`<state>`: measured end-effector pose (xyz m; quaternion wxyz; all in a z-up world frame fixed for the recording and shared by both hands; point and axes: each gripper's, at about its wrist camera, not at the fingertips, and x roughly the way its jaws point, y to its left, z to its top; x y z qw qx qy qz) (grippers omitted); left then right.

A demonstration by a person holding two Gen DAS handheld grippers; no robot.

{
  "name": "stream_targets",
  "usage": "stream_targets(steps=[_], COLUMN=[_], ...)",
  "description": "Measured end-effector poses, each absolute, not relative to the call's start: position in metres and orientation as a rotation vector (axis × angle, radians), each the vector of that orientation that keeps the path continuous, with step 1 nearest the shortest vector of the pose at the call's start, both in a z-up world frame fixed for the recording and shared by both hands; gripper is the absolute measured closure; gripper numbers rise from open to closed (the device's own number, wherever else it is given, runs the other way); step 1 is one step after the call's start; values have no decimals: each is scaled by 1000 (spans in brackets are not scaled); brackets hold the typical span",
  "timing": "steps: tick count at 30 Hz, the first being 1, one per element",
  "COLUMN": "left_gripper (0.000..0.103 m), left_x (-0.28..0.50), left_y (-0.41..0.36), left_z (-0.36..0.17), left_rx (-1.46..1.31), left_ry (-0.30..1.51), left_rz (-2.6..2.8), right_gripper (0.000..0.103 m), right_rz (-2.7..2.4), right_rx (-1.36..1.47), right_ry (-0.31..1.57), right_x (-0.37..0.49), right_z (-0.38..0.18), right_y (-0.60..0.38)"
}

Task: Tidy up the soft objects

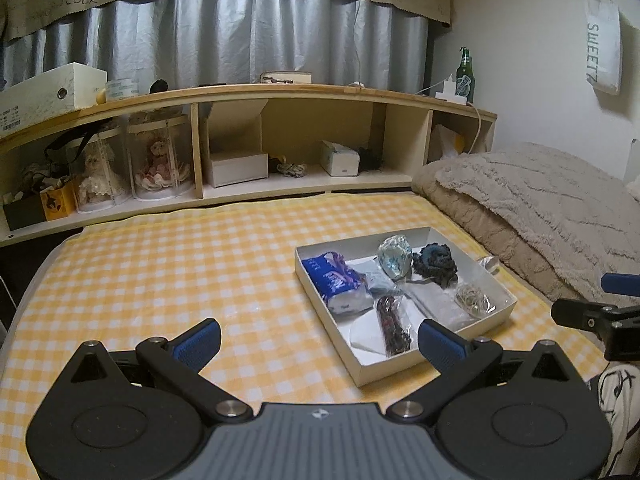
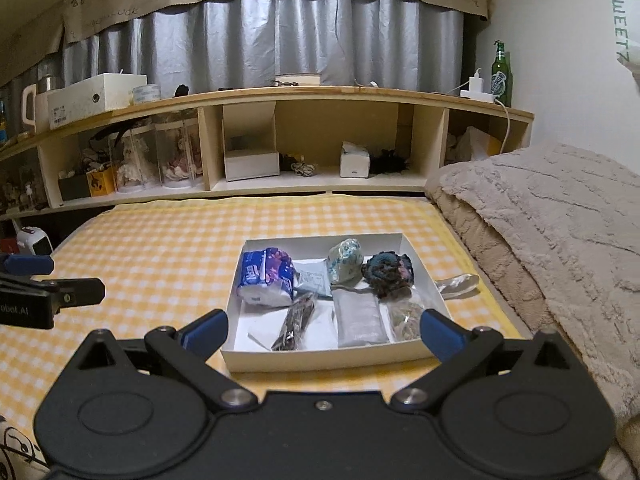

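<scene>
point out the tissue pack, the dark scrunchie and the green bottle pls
tissue pack [image 2: 266, 276]: right wrist view, on its blue printed wrapper.
dark scrunchie [image 2: 386, 274]: right wrist view, on the middle of its ruffles.
green bottle [image 2: 500, 72]: right wrist view, on its label.

Dim, cool indoor light; soft shadows inside white box [image 2: 320, 354]; strong fisheye bending, dark corners beyond curtain [image 1: 216, 36].

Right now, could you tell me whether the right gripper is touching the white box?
Apart. In the right wrist view, the right gripper hangs open in front of the white box, both fingertips held clear of its near wall and holding nothing.
</scene>
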<state>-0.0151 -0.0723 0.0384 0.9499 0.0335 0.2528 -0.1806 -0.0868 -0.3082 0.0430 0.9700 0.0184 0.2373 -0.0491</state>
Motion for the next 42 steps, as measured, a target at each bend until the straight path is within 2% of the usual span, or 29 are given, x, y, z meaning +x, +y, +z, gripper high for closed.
stream_targets(steps=[15, 42], left_gripper=[0, 0], left_x=[-20, -22], left_y=[-65, -62], left_z=[16, 13], left_rx=[76, 70], left_ry=[555, 567], left_rz=[-348, -351], right_gripper=[0, 0], right_rz=[-161, -162], right_rx=[33, 57], right_ry=[489, 478], right_x=[-95, -98], right_z=[20, 20], right_y=[-300, -301])
